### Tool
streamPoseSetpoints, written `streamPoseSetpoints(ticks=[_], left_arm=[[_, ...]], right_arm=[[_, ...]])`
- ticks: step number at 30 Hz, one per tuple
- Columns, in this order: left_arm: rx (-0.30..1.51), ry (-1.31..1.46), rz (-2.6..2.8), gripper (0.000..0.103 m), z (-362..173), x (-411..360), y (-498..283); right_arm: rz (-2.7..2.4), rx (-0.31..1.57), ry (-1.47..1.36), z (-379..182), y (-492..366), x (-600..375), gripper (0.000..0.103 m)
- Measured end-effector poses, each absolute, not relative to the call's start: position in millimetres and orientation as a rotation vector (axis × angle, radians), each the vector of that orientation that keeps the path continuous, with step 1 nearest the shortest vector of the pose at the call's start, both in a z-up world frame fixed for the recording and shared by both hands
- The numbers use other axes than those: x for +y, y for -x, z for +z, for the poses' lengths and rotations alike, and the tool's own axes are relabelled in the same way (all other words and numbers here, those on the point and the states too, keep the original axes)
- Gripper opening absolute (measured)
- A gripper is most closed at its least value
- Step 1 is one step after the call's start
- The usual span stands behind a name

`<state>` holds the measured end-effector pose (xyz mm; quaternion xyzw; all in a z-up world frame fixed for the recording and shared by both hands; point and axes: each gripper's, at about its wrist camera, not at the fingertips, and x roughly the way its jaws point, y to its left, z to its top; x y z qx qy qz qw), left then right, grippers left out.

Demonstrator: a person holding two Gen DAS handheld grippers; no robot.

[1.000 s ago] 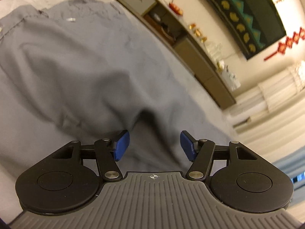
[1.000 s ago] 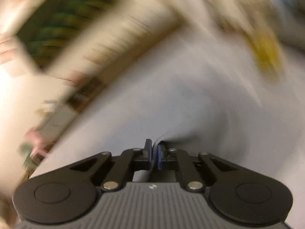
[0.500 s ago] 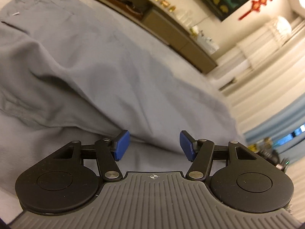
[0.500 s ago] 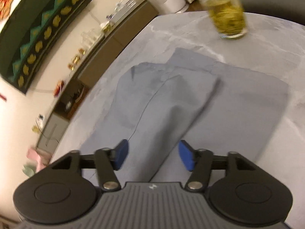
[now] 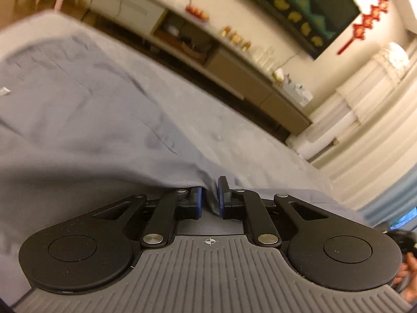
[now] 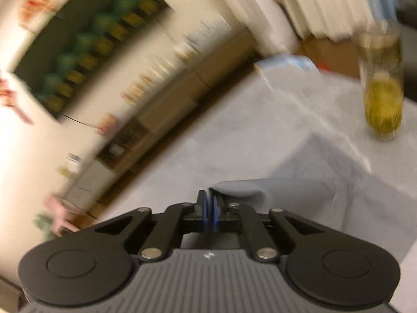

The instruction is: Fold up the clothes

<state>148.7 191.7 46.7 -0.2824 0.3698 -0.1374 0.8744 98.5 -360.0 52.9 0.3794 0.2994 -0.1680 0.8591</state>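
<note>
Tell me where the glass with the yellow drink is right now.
In the right wrist view, the glass stands upright at the far right on the table, just beyond the grey garment's far corner.

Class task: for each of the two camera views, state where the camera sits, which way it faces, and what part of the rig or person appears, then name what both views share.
Left wrist: sits on the left hand-held gripper, facing across the grey fabric garment toward a long low sideboard; its fingers and a person's fingertips show.
Right wrist: sits on the right hand-held gripper, facing the marbled tabletop and a glass of yellow-green drink; only its fingers show.
Shared: garment, sideboard, dark wall panel.
</note>
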Motion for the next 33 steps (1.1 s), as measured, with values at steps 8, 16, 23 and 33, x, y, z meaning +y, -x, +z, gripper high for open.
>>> streamPoseSetpoints(ticks=[8, 16, 23, 33], left_arm=[[0.793, 0.512, -0.292, 0.025, 43, 182, -138], [0.454, 0.682, -0.226, 0.037, 115, 287, -84], [0.628, 0.884, 0.063, 0.044, 69, 395, -77], [0.869, 0.799, -0.018, 0.032, 22, 328, -128]], right_arm=[[-0.305, 0.706, -0.749, 1, -115, -351, 0.032], [-0.378, 0.497, -0.489, 61, -86, -328, 0.053], [-0.385, 0.500, -0.568, 67, -61, -335, 0.059], [-0.361, 0.599, -0.787, 23, -48, -359, 0.070]])
